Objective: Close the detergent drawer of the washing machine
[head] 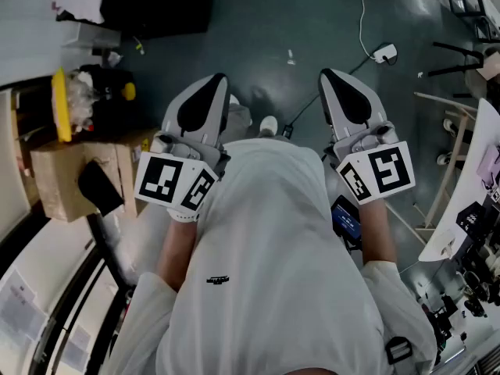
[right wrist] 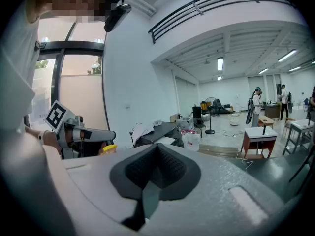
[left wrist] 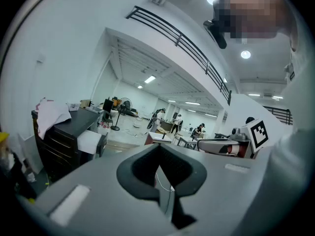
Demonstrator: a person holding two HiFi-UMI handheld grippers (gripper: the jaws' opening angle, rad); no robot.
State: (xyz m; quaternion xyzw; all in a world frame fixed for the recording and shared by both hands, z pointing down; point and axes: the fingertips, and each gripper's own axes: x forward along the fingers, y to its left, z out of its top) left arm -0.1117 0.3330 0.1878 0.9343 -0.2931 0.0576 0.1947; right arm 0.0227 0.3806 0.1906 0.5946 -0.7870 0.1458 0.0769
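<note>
White shirt (head: 273,241) nearest, both tongs held just before it | left tongs (head: 212,84) pinched together, empty | right tongs (head: 332,80) likewise | washing machine, detergent drawer: in no view, so bearing and nearer hand can't be told | bare floor (head: 273,22) beyond the tips

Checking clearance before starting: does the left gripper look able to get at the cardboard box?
Probably, though not from here: the left gripper, shut and empty, is held at the chest, and the cardboard box sits lower to its left with nothing visibly between them.
</note>
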